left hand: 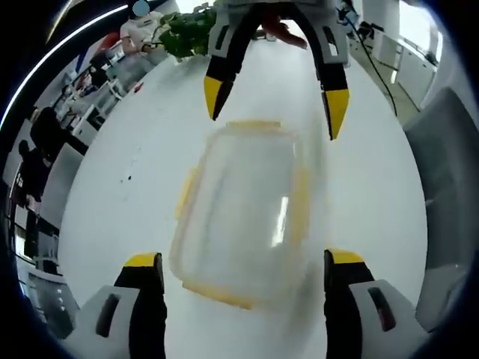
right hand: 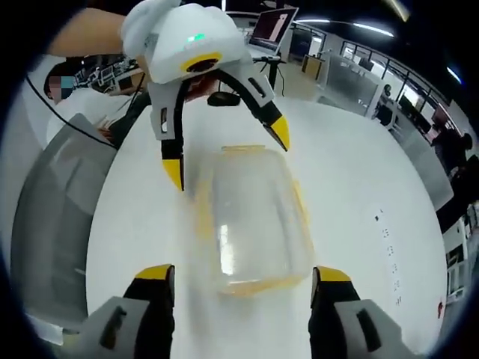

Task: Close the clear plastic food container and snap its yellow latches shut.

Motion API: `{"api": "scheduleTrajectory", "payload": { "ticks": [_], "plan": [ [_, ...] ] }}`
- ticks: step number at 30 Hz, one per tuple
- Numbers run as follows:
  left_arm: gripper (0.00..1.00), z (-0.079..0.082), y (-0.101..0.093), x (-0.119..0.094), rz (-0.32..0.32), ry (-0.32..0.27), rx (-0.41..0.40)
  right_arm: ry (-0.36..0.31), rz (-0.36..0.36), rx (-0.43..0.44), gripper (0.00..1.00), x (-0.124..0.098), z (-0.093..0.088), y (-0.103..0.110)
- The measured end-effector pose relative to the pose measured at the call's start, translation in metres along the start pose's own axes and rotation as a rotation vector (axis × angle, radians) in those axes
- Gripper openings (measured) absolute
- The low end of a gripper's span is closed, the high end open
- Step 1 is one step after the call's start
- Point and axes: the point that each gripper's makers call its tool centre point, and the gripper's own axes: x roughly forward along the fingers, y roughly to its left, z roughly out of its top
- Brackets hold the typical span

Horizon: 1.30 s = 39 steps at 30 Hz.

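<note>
Clear plastic food container (left hand: 243,213) lies on the white surface (left hand: 374,187) at the centre of both views, lid seated on top, yellow latches (left hand: 301,203) showing along its sides and ends; motion blur hides whether any latch is already snapped down. In the left gripper view, the left gripper (left hand: 243,269) sits at 6 o'clock, jaws spread wide and grasping nothing, straddling the near end of the container without a clear touch. The right gripper (left hand: 273,101) comes in at 12 o'clock, also released, its yellow tips flanking the far end. The right gripper view mirrors this: right gripper (right hand: 243,280) at 6 o'clock with jaws apart, container (right hand: 251,217) between 12 and 6, left gripper (right hand: 228,161) at 12 o'clock above the far end. Green foliage (left hand: 187,30) lies at 11 o'clock, well apart. Judgement: latching step in hand. To do it well, steady the container with one gripper, bring a single jaw tip squarely onto a latch flap, and press it toward the wall until seated; work opposite latches in pairs so the lid does not rock.
</note>
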Motion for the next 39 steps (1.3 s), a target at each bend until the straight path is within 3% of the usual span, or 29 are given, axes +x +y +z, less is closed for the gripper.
{"api": "scheduleTrajectory", "payload": {
  "ticks": [21, 39],
  "plan": [
    [0.86, -0.004, -0.015, -0.027, 0.042, -0.055, -0.085, -0.075, -0.097, 0.108, 0.74, -0.016, -0.004, 0.028],
    [0.85, -0.029, -0.043, -0.050, 0.099, -0.111, -0.201, -0.141, -0.206, 0.205, 0.74, -0.025, -0.009, 0.056]
  ]
}}
